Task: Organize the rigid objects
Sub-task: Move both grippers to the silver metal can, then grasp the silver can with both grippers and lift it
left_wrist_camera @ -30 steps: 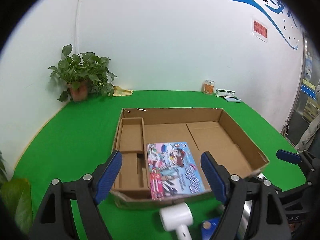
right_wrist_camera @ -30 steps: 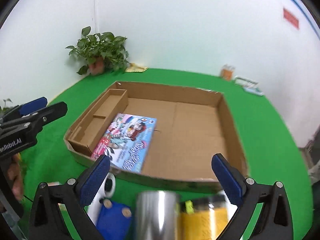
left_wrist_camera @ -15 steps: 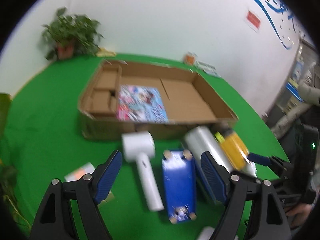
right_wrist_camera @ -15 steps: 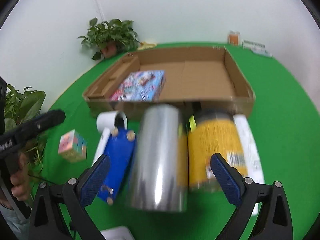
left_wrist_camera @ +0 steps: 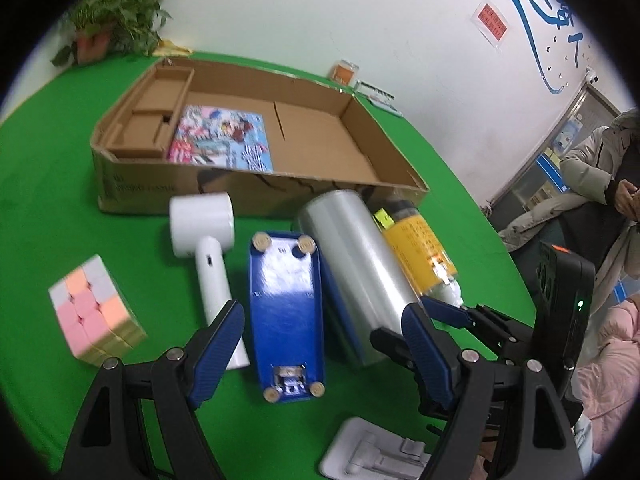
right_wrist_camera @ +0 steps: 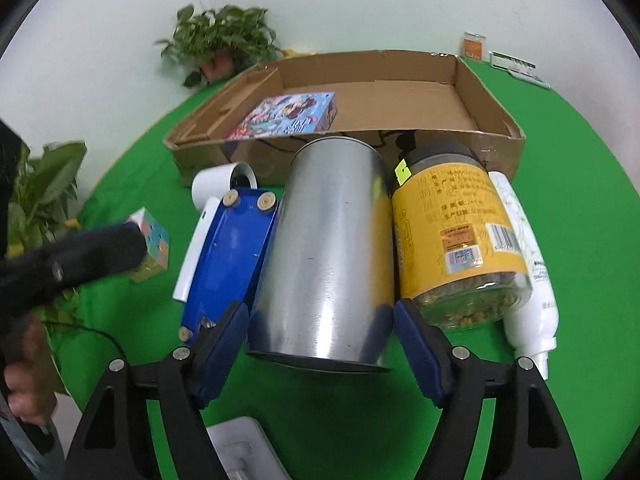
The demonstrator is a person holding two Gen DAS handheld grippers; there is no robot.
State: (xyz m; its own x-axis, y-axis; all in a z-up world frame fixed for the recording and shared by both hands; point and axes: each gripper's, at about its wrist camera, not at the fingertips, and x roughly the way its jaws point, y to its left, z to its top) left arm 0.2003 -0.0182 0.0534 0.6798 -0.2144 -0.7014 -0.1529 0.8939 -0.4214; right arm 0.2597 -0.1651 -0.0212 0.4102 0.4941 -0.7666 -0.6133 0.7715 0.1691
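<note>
Green worktop [left_wrist_camera: 48,184]: carrying everything, spreading out under both cameras.
Cardboard box [left_wrist_camera: 256,196]: sitting at the far side, holding a colourful picture box [left_wrist_camera: 224,140] flat on its floor beside the left-hand dividers.
Silver can [right_wrist_camera: 328,248]: lying on its side just in front of the box, touching the yellow-labelled jar [right_wrist_camera: 452,236] to its right.
Blue device [left_wrist_camera: 286,312]: lying underside up, left of the can, beside the white hair dryer [left_wrist_camera: 208,240].
White bottle [right_wrist_camera: 528,264]: lying right of the jar.
Puzzle cube [left_wrist_camera: 94,316]: sitting apart at the left.
Right hand-held gripper [right_wrist_camera: 316,350]: spreading its jaws wide around the can's near end, not yet clamping.
Left hand-held gripper [left_wrist_camera: 320,356]: hovering with jaws wide, gripping nothing.
</note>
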